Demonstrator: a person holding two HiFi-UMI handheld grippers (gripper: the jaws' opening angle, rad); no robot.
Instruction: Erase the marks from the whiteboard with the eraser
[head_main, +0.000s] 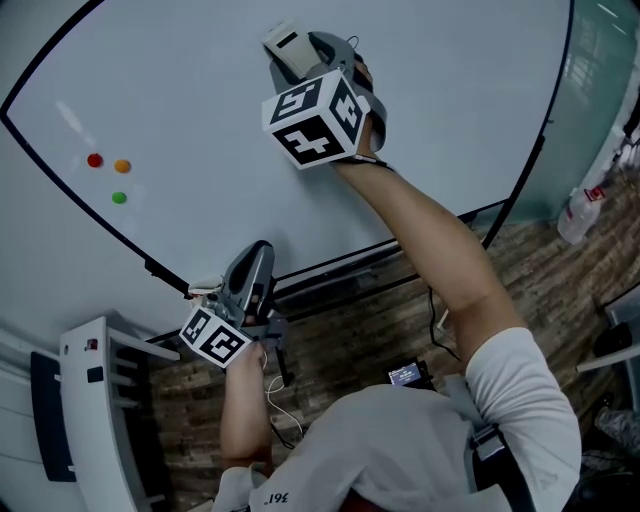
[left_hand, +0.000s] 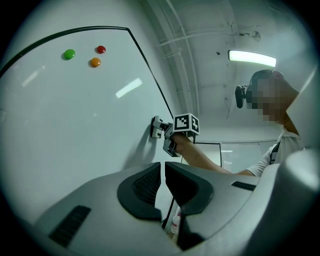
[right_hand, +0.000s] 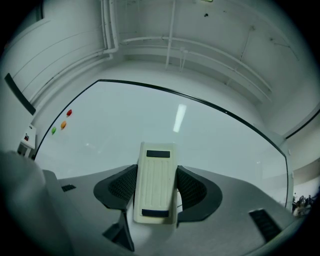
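Note:
The whiteboard (head_main: 200, 90) fills the upper head view, and I see no pen marks on it. My right gripper (right_hand: 156, 187) is shut on the cream eraser (right_hand: 156, 182), which is pressed flat against the whiteboard (right_hand: 210, 135). In the head view the eraser (head_main: 287, 45) sits at the upper middle of the board, just beyond the right gripper (head_main: 318, 62). My left gripper (left_hand: 163, 186) is shut with nothing in it, held low by the board's bottom edge (head_main: 250, 283). From the left gripper view the eraser (left_hand: 158, 127) shows against the whiteboard (left_hand: 75, 125).
Three round magnets, red (head_main: 95, 160), orange (head_main: 122, 166) and green (head_main: 119, 197), stick to the board's left part. A white stand (head_main: 95, 400) is at lower left. A spray bottle (head_main: 580, 215) hangs at the right, over a wooden floor (head_main: 540, 270).

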